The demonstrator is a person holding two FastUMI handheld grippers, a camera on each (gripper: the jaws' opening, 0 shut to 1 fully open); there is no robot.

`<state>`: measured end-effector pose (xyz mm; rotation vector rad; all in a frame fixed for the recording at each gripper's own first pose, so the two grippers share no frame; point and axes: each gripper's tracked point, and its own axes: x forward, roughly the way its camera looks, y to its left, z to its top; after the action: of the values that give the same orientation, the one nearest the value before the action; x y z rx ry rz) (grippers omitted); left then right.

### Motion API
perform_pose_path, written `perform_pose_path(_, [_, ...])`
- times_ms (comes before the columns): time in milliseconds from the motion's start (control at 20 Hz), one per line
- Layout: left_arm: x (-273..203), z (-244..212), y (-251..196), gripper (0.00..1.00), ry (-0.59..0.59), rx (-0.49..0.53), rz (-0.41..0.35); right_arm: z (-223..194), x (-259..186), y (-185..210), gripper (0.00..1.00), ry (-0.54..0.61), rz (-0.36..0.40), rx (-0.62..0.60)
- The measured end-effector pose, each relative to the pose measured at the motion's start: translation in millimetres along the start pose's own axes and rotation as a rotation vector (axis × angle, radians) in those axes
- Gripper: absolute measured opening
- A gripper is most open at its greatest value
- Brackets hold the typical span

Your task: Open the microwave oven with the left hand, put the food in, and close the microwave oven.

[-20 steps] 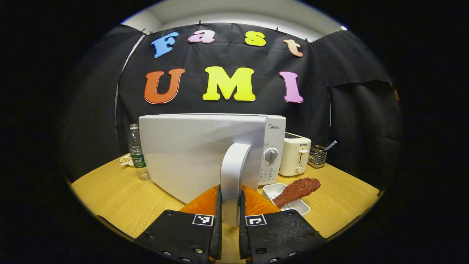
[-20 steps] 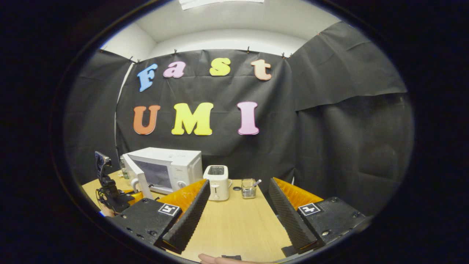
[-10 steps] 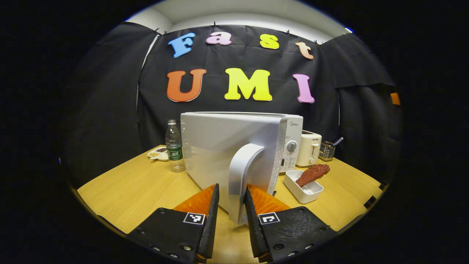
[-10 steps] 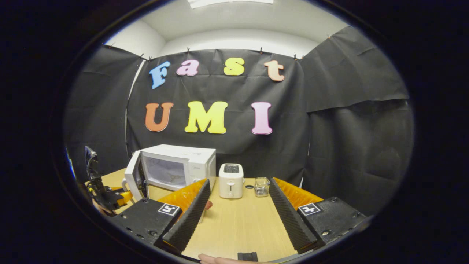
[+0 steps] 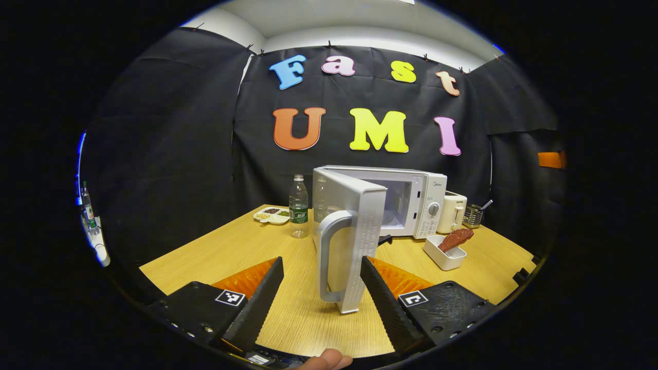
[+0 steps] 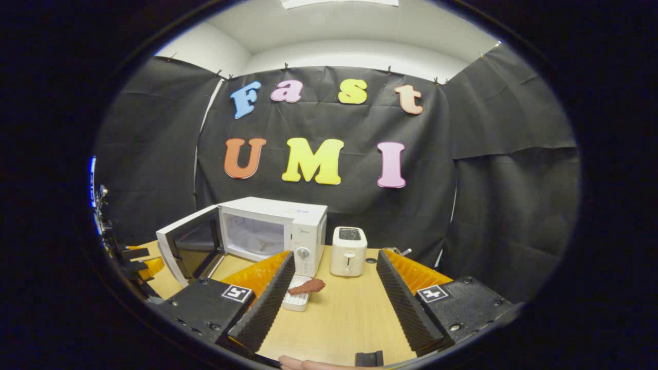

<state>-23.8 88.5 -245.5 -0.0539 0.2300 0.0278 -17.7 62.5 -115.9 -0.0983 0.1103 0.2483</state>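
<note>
The white microwave (image 5: 411, 198) stands at the back of the wooden table with its door (image 5: 354, 231) swung wide. My left gripper (image 5: 321, 260) is open; the door handle (image 5: 325, 257) stands between its fingers and away from both. A reddish-brown piece of food (image 5: 456, 238) lies across a small white tray (image 5: 443, 257) in front of the control panel. In the right gripper view, the microwave (image 6: 288, 226) shows its empty cavity, and the food (image 6: 307, 286) rests on its tray (image 6: 296, 302) just beyond my open right gripper (image 6: 335, 254). The left gripper (image 6: 138, 258) is at the far left.
A cream toaster (image 6: 348, 251) stands right of the microwave, with a wire holder (image 5: 475, 215) beyond it. A water bottle (image 5: 298, 213) and a snack plate (image 5: 272, 215) sit left of the microwave. Bare table (image 6: 354, 313) lies in front of my right gripper.
My left gripper opened, let go of the door handle and drew back. The door swung from nearly closed to wide. The right gripper view turned toward the microwave and the food.
</note>
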Motion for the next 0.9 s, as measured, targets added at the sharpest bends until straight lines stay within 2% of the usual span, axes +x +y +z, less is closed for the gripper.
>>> perform_pose_path(200, [-16.0,26.4,-1.5,0.92,-0.026,0.016,-0.008,-2.0,13.7,3.9,1.0,0.016,0.001,-0.008])
perform_pose_path(250, [-18.4,31.8,-4.2,0.92,-0.022,0.02,-0.017,-2.8,17.9,3.8,0.94,0.024,0.001,-0.011])
perform_pose_path(300, [-20.1,36.9,-8.5,0.92,-0.022,0.026,-0.028,-3.5,24.1,2.8,0.94,0.032,-0.001,-0.012])
perform_pose_path(350, [-20.1,43.0,-12.7,0.92,-0.027,0.027,-0.038,-4.1,30.3,2.1,1.0,0.04,-0.001,-0.013])
perform_pose_path(450, [-19.8,57.9,-22.6,0.92,-0.038,0.034,-0.062,-7.0,43.4,1.5,1.0,0.061,0.004,-0.014])
perform_pose_path(650, [-10.4,98.3,-37.0,0.92,-0.077,0.057,-0.058,-10.9,74.7,-4.9,1.0,0.115,0.013,-0.019])
perform_pose_path(700, [-8.7,108.9,-42.6,0.92,-0.092,0.055,-0.059,-11.6,83.0,-8.9,0.94,0.125,0.011,-0.026])
perform_pose_path(750, [-7.3,118.4,-47.2,0.92,-0.105,0.054,-0.061,-13.0,91.7,-11.3,1.0,0.137,0.013,-0.032])
perform_pose_path(900, [2.7,139.8,-60.1,0.92,-0.132,0.041,-0.069,-28.0,117.9,-15.7,1.0,0.198,0.037,-0.033])
